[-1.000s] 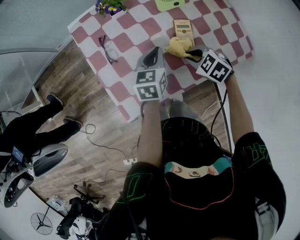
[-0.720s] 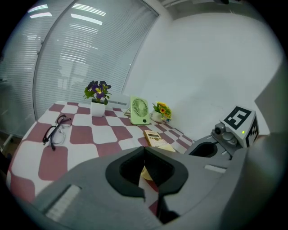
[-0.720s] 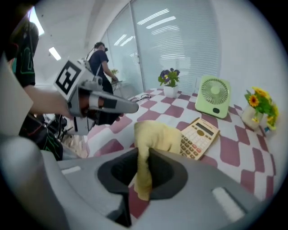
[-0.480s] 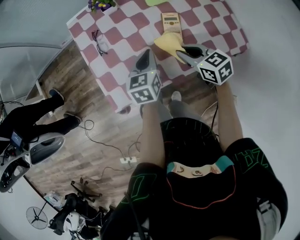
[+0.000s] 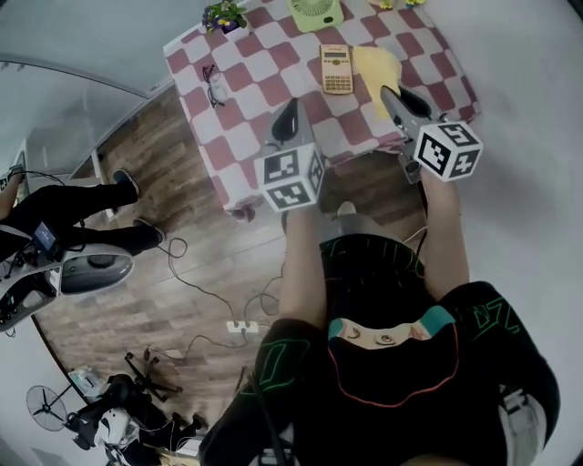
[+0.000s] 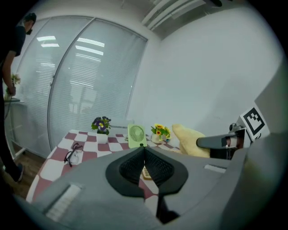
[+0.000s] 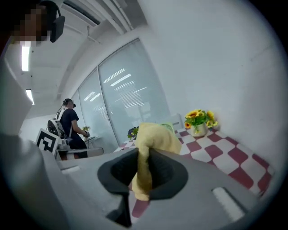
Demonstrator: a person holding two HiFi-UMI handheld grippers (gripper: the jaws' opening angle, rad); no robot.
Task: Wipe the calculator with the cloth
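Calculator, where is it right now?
In the head view, the calculator lies on the checked table, just left of the cloth held in the right gripper, with the fan beyond it.

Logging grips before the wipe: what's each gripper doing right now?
Left gripper: closed, empty.
Right gripper: closed on the yellow cloth.

Black short-sleeved shirt [image 5: 392, 364] with green and red outlines; grey left tongs [image 5: 291, 107] and right tongs [image 5: 390, 93], black-and-white marker cubes [image 5: 291, 179]

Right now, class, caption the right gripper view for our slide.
Right tool shut on the yellow cloth, with the checkered table beyond.
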